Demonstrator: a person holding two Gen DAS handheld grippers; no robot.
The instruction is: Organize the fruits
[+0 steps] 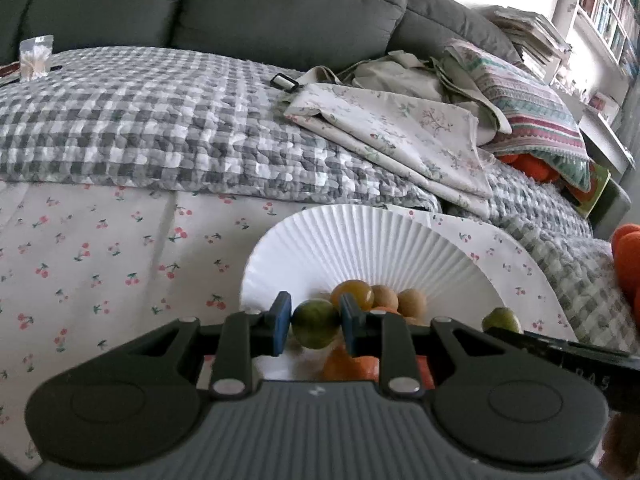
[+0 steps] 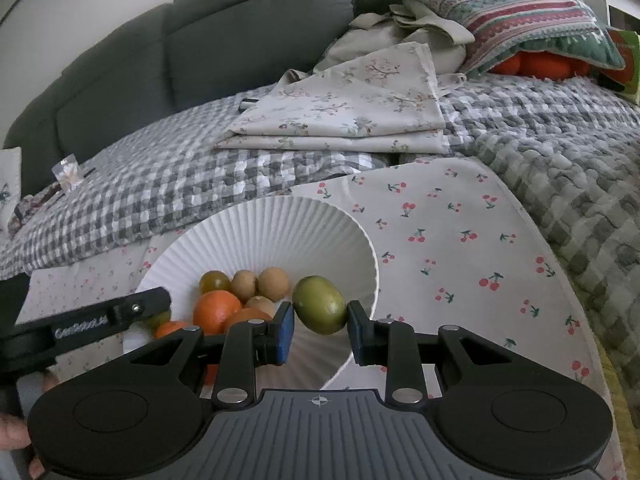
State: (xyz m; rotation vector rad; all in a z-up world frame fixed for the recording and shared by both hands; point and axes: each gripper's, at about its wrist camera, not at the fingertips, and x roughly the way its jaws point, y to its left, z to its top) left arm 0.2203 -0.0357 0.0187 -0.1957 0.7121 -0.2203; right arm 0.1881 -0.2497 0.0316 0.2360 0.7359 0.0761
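A white ribbed bowl (image 1: 360,248) sits on the cherry-print cloth and also shows in the right wrist view (image 2: 280,224). It holds oranges (image 2: 216,310), small tan fruits (image 2: 273,282) and a dark green-yellow fruit (image 2: 215,281). My left gripper (image 1: 315,324) is shut on a green fruit (image 1: 315,323) over the bowl's near side. My right gripper (image 2: 320,320) is shut on another green fruit (image 2: 320,310) above the bowl's right rim; that fruit also shows in the left wrist view (image 1: 500,320). The left gripper's arm (image 2: 100,320) shows at the left in the right wrist view.
The cherry-print cloth (image 2: 460,248) lies over a grey checked quilt (image 1: 160,128) in front of a grey sofa (image 1: 240,4). Folded floral fabric (image 1: 392,132), a striped pillow (image 2: 520,12) and orange plush items (image 2: 532,64) lie behind. A small plastic bag (image 1: 35,58) sits far left.
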